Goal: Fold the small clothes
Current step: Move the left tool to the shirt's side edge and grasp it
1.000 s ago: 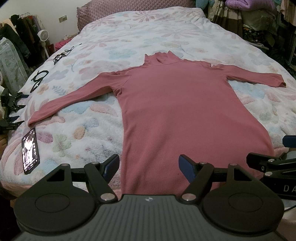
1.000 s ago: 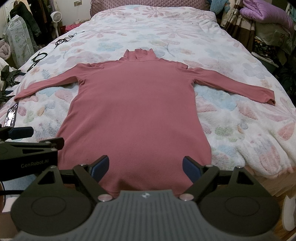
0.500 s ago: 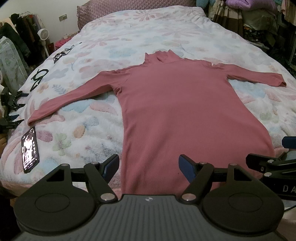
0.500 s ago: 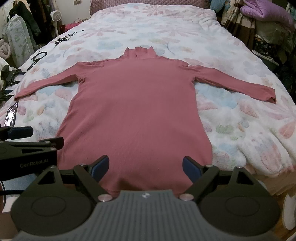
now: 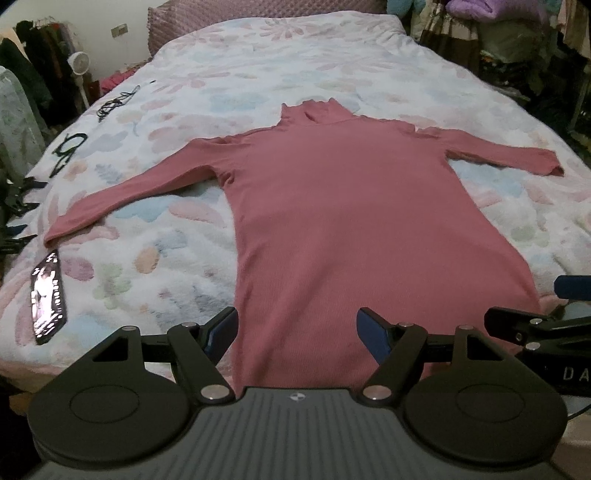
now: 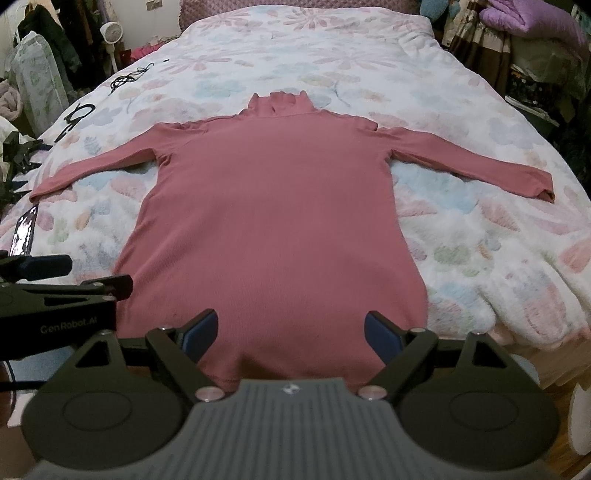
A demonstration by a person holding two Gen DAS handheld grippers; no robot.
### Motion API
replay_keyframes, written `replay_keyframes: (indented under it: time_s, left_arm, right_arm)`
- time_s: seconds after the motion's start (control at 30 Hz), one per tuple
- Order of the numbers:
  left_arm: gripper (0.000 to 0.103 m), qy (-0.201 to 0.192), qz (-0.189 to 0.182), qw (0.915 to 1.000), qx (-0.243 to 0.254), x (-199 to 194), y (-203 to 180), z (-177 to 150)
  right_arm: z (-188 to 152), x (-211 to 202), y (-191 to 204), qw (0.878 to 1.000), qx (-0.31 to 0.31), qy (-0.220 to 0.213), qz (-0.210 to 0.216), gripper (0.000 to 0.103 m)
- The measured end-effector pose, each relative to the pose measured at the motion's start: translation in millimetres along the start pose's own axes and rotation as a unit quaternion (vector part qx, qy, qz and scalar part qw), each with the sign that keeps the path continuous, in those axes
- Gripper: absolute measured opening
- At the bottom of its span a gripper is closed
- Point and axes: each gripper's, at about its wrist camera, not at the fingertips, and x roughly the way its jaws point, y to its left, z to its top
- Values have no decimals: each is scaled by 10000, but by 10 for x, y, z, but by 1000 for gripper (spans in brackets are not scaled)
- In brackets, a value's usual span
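A pink long-sleeved turtleneck top point(image 5: 354, 214) lies flat, face up, on the floral bed cover point(image 5: 258, 66), sleeves spread to both sides, collar at the far end. It also shows in the right wrist view point(image 6: 273, 214). My left gripper point(image 5: 297, 332) is open and empty, hovering over the near hem, left of centre. My right gripper point(image 6: 291, 332) is open and empty over the hem's right part. Each gripper shows at the edge of the other's view: the right gripper point(image 5: 535, 325) and the left gripper point(image 6: 66, 288).
A phone point(image 5: 48, 295) lies near the bed's left front corner. Glasses point(image 5: 66, 147) and a black cable point(image 5: 116, 103) lie along the left edge. Clothes racks and a fan point(image 5: 79, 62) stand left of the bed; piled bedding point(image 6: 528, 26) is at the far right.
Both views have shifted very slightly toward the top. The top has not moved and both grippers stay open.
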Motion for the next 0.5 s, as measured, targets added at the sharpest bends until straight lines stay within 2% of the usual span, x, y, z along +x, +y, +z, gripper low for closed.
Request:
replay_keyframes:
  time_s: [0.1, 0.27, 0.33, 0.5]
  left_arm:
    - [85, -83, -90, 9999, -6, 83, 65, 49]
    - [77, -144, -155, 9998, 41, 275, 246, 188]
    - [74, -236, -276, 9993, -101, 332, 391, 253]
    - [74, -471, -417, 9960, -639, 515, 809, 423]
  right_arm:
    - [35, 76, -56, 10000, 38, -28, -39, 83]
    - [203, 266, -182, 9997, -54, -130, -210, 83]
    - [308, 352, -274, 9995, 0, -202, -225, 83]
    - [524, 503, -535, 9964, 171, -782, -287, 83]
